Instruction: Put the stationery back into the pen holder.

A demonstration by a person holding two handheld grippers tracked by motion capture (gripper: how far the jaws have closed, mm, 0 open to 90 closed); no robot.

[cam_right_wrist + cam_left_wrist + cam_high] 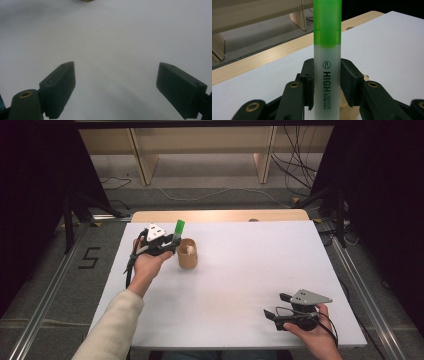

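Observation:
My left gripper (173, 243) is shut on a green highlighter (178, 229), which stands upright with its green cap on top. In the left gripper view the two pads press on the highlighter's (327, 67) frosted barrel from both sides. Just right of it a tan cup (187, 253) stands on the white table (240, 265), and something pale lies inside it. My right gripper (277, 306) rests low near the table's front right, open, with only bare table between its fingers (60, 87).
A wooden strip (220, 215) runs along the table's far edge. Shelving legs and cables lie on the floor beyond it. Metal rails flank the table on both sides.

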